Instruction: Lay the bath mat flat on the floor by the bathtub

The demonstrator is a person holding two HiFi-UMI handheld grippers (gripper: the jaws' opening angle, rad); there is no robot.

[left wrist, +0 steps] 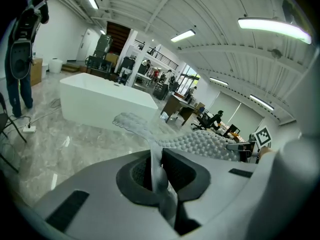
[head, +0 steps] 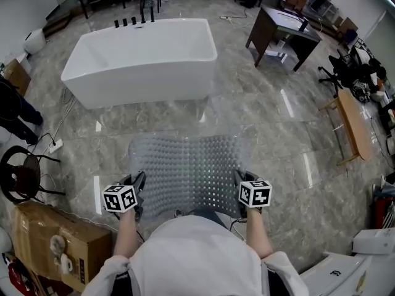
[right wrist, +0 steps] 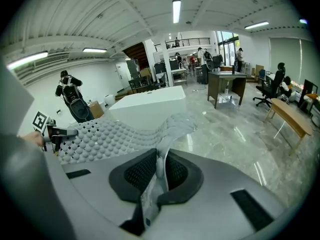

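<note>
Two corners of the bath mat (head: 188, 165) are gripped, one by each set of tongs we hold. The left tongs (left wrist: 157, 176) are pressed together on the near left corner, and the clear edge of the mat rises between the dark pads and is pinched there. The right tongs (right wrist: 159, 171) are clamped the same way on the near right corner, with a fold of the mat caught between their pads.

The mat is translucent, studded with round bumps and pierced by small holes. We hold it spread out on the long side of the bathtub (head: 142, 60) that faces us, level with the tub's right half. Its far edge points toward the bathtub and stops short of the tub's base without touching it. The near edge, at the tongs, is raised off the floor (head: 284, 140), and the sheet ripples between the two grips. We cannot tell whether the far edge rests on the floor.

Black taps (head: 133, 21) stand along the bathtub's far rim. A cardboard box (head: 55, 239) sits well apart from the bathtub, beside our left arm.
</note>
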